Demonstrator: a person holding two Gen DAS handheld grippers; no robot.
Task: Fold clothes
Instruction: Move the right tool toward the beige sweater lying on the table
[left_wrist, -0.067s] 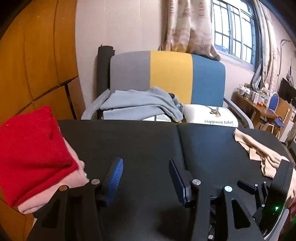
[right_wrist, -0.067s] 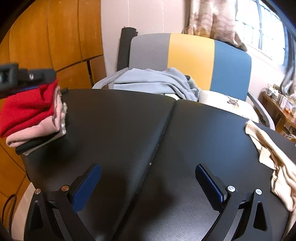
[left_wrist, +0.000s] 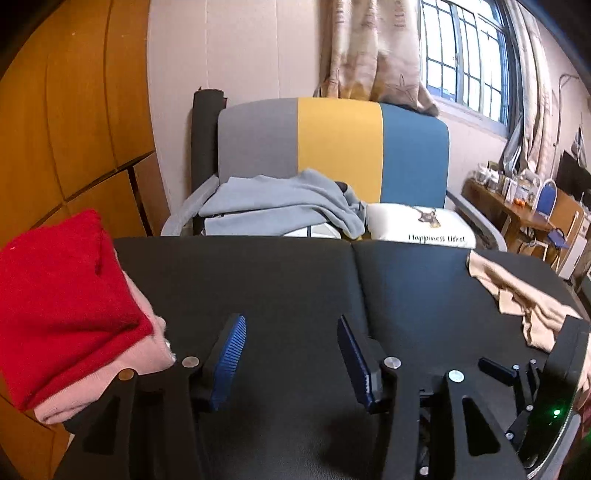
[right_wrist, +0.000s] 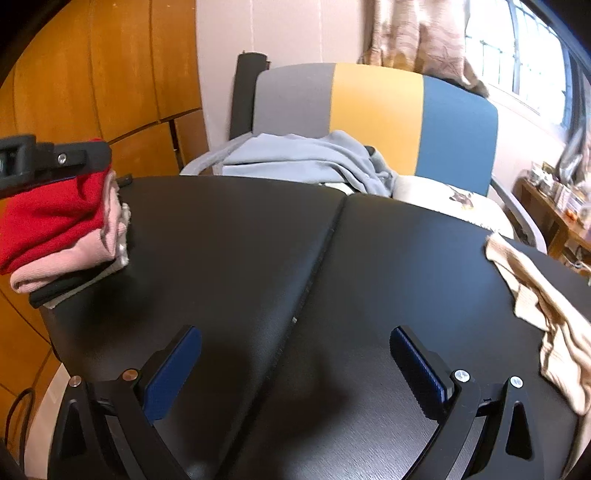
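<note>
Now both tongs, left (left_wrist: 291, 354) and right (right_wrist: 295, 369), gape empty over the table (right_wrist: 229, 258); stack (left_wrist: 62, 306) left, beige garment (right_wrist: 546, 317) right, likely next to grasp.

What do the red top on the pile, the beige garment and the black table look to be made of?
Red top: likely a fuzzy knit, wool or fleece, with a matte nap.
Beige garment: thin soft knit, possibly ribbed; it drapes and creases.
Black table: smooth hard panels, probably laminate or plastic, with a faint sheen and a centre seam.
</note>
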